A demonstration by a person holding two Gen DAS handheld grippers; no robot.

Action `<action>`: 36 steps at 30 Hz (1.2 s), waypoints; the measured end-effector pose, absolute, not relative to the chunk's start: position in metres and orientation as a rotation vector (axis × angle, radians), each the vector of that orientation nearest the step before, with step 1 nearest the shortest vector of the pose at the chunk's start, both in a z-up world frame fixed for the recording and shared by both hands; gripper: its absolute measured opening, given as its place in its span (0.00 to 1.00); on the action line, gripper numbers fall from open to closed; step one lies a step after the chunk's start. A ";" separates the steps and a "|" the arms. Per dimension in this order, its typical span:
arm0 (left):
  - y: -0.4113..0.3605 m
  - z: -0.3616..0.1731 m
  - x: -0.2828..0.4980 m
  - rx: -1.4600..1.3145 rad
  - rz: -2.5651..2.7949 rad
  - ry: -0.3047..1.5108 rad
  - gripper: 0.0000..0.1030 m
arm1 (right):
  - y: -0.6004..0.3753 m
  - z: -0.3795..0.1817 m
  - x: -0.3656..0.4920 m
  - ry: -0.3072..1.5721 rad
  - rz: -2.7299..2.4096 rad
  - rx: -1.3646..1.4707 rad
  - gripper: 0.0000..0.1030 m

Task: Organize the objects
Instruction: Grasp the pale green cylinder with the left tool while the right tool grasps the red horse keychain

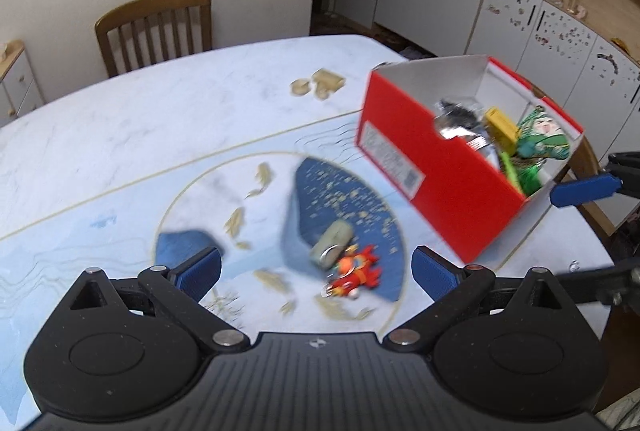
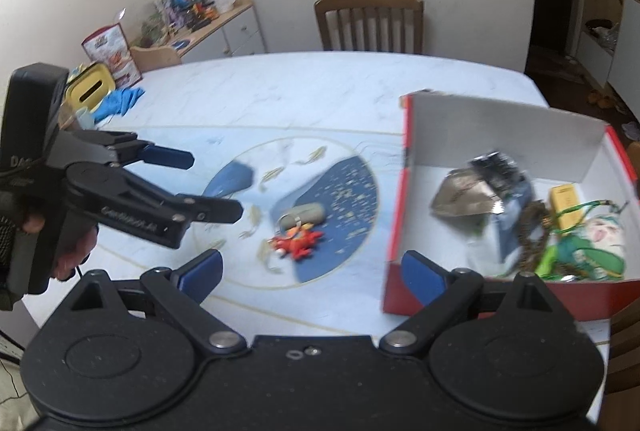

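Observation:
A red toy figure keychain (image 1: 354, 273) lies on the table's blue patch, touching a small beige capsule-shaped case (image 1: 331, 241) with a metal ring. Both show in the right wrist view too: the red toy (image 2: 296, 243) and the beige case (image 2: 306, 214). My left gripper (image 1: 316, 271) is open and empty, hovering just before them; it also shows in the right wrist view (image 2: 216, 183). My right gripper (image 2: 312, 271) is open and empty, above the table's near edge beside the red box (image 2: 394, 215). The box (image 1: 440, 183) holds a silver pouch (image 2: 464, 195), a yellow block (image 2: 566, 203) and a green figure (image 2: 592, 251).
The marble-patterned table (image 2: 280, 99) carries a yellow tin (image 2: 90, 89) and a blue cloth (image 2: 120, 99) at its far left corner. A wooden chair (image 2: 370, 21) stands behind the table. White cabinets (image 1: 500, 15) with shelves line the wall at right.

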State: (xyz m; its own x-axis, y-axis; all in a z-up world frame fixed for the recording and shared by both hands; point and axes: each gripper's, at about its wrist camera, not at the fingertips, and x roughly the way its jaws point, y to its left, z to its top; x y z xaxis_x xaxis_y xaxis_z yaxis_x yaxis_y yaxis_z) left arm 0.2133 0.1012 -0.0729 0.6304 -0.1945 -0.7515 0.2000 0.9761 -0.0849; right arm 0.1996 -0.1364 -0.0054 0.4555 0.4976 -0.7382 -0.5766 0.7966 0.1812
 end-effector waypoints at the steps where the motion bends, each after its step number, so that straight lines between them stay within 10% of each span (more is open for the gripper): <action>1: 0.105 -0.076 0.214 0.006 -0.221 0.862 0.99 | -0.131 -0.008 0.197 0.881 0.667 -0.106 0.93; 36: 0.082 -0.139 0.301 0.167 -0.367 0.963 0.99 | -0.040 -0.105 0.231 0.926 0.580 -0.240 0.75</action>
